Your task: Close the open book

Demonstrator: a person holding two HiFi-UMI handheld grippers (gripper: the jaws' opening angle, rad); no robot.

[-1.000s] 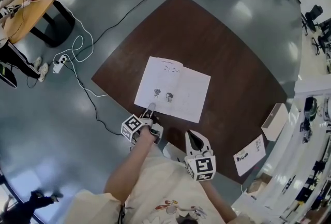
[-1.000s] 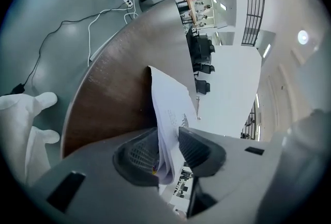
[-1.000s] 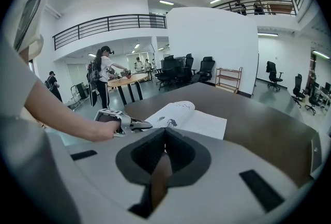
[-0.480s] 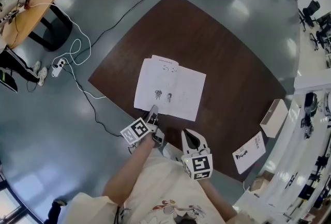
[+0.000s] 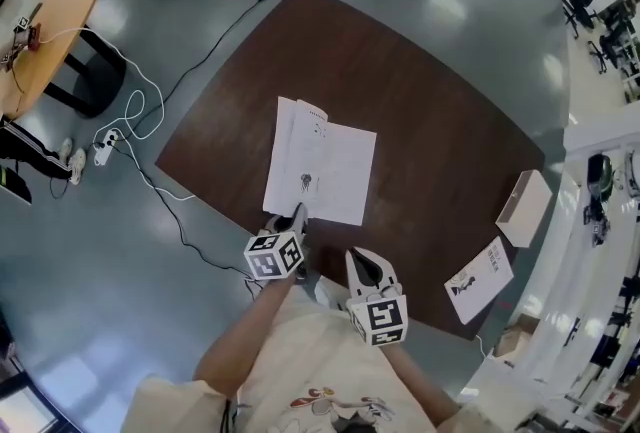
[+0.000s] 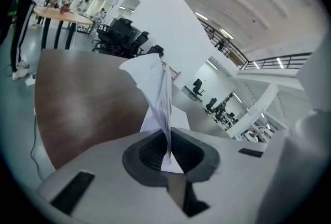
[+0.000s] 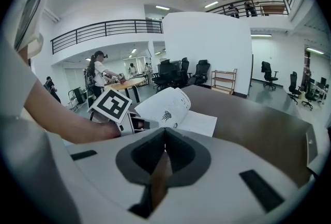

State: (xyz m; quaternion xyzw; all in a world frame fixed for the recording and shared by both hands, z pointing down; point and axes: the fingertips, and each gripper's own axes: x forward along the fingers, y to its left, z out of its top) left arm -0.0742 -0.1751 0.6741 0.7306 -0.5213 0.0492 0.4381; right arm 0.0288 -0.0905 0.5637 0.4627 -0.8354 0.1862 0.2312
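Biggest risk, imo: the left gripper (image 5: 297,215) had only the thin lower edge of the book's (image 5: 322,161) left-hand leaves. Its jaws were closing w/ the paper pinched between the pads. A grip that shallow could slip, or crease or tear the paper if the swing over went too fast. It also looked like a few leaves plus cover, not clearly the whole left half, so some pages might get left behind & the book end up half shut. Nothing pinned the right-hand page, so the book could drag across the bench (image 5: 440,121) instead of folding. The book lay at frame centre in the head view, near the bench's lower-left edge. Its left side was lifted steeply & its right side was flat. Pose: the left forearm came up from bottom centre, w/ the gripper at the book's lower-left corner, angled fwd & down. It was rolled so the page stood on edge between the jaws. The right gripper (image 5: 360,259) sat just right of it, bottom centre, apart from the book & aimed at it, clenched on nothing.
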